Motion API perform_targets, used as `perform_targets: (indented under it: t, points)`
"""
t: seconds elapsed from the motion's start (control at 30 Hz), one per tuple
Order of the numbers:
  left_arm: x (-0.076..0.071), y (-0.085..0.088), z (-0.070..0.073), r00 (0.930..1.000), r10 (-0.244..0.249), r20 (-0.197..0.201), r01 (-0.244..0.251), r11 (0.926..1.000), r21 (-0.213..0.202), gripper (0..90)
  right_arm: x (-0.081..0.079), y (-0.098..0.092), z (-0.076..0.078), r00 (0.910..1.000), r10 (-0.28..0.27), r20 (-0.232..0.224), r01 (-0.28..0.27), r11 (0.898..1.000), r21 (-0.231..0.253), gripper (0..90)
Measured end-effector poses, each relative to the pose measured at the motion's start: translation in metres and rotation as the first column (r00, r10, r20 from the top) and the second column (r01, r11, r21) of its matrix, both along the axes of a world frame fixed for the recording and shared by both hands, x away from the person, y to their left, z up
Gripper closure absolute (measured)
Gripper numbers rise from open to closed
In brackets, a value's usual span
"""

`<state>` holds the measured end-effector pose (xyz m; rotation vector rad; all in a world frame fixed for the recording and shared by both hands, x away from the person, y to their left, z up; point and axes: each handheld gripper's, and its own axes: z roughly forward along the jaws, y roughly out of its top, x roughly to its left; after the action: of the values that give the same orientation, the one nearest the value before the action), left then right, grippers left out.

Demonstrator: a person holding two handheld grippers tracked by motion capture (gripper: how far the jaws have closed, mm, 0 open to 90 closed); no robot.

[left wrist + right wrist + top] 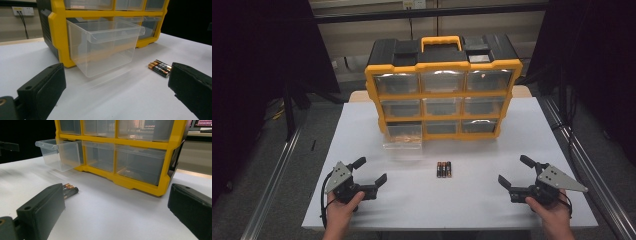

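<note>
Batteries [443, 169] lay side by side on white table [472, 200], centre front, just before yellow organiser [443, 95]. Bottom-left clear drawer [402, 136] stood pulled out, near batteries, not touching. Left gripper [371, 171] rested low at table's left, jaws wide apart, nothing between. Right gripper [515, 172] rested at table's right, jaws likewise apart, empty. Both well apart from batteries.

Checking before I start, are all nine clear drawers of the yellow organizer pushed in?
No, the clear plastic bottom-left drawer sticks out of the yellow and black organizer over the table.
</note>
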<state>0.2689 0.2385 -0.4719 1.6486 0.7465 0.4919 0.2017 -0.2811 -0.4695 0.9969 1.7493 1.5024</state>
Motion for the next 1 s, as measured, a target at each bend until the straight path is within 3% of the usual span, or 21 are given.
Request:
perform_targets:
  t: [0.2,0.27,0.3,0.33,0.37,0.43,0.53,0.57,0.63,0.77,0.8,1.0]
  points:
    - [0.001,-0.008,0.002,0.9996,-0.027,-0.003,0.027,0.9995,0.018,1.2,-0.001,0.0,0.0,1.0,0.003,0.0,-0.003,1.0,0.002,0.7]
    - [0.002,-0.013,0.002,0.9999,-0.008,-0.011,0.008,0.9999,0.01,1.2,-0.001,0.0,0.001,1.0,0.004,-0.001,-0.004,1.0,0.002,0.7]
    - [0.003,-0.014,0.003,0.9999,-0.011,-0.002,0.011,0.9993,0.034,1.2,-0.001,0.0,0.001,1.0,0.004,-0.002,-0.004,1.0,0.0,0.7]
    - [0.004,-0.017,0.003,0.9999,-0.012,-0.011,0.012,0.9998,0.015,1.2,-0.002,-0.001,0.001,1.0,0.001,-0.002,-0.001,1.0,0.001,0.7]
    - [0.005,-0.017,0.004,0.9998,-0.017,-0.005,0.017,0.9991,0.039,1.2,-0.002,-0.001,0.001,1.0,0.001,-0.002,-0.001,1.0,0.001,0.7]
    - [0.005,-0.023,0.005,0.9995,-0.03,-0.011,0.03,0.9992,0.028,1.2,-0.002,-0.002,0.001,1.0,0.004,-0.003,-0.004,1.0,0.006,0.7]
    - [0.006,-0.029,0.008,0.9983,-0.056,-0.015,0.057,0.9966,0.06,1.2,-0.002,-0.002,0.001,1.0,-0.001,-0.002,0.001,1.0,0.009,0.7]
    - [0.006,-0.036,0.008,0.9984,-0.052,-0.022,0.053,0.9981,0.034,1.2,-0.002,-0.002,0.001,1.0,-0.001,0.0,0.001,1.0,0.009,0.7]
    - [0.007,-0.037,0.009,0.9968,-0.078,-0.019,0.079,0.9953,0.056,1.2,-0.002,-0.002,0.001,1.0,0.002,0.0,-0.002,1.0,0.006,0.7]
    - [0.008,-0.046,0.009,0.9969,-0.075,-0.026,0.076,0.9959,0.05,1.2,-0.002,-0.002,0.001,1.0,0.0,0.004,0.0,1.0,0.005,0.7]
    - [0.008,-0.049,0.008,0.9969,-0.074,-0.026,0.075,0.9967,0.031,1.2,-0.002,-0.002,0.001,1.0,0.001,0.002,-0.001,1.0,0.003,0.7]
    - [0.01,-0.06,0.008,0.9934,-0.109,-0.037,0.11,0.9931,0.041,1.2,-0.002,-0.002,0.001,1.0,0.007,-0.001,-0.007,1.0,0.002,0.7]
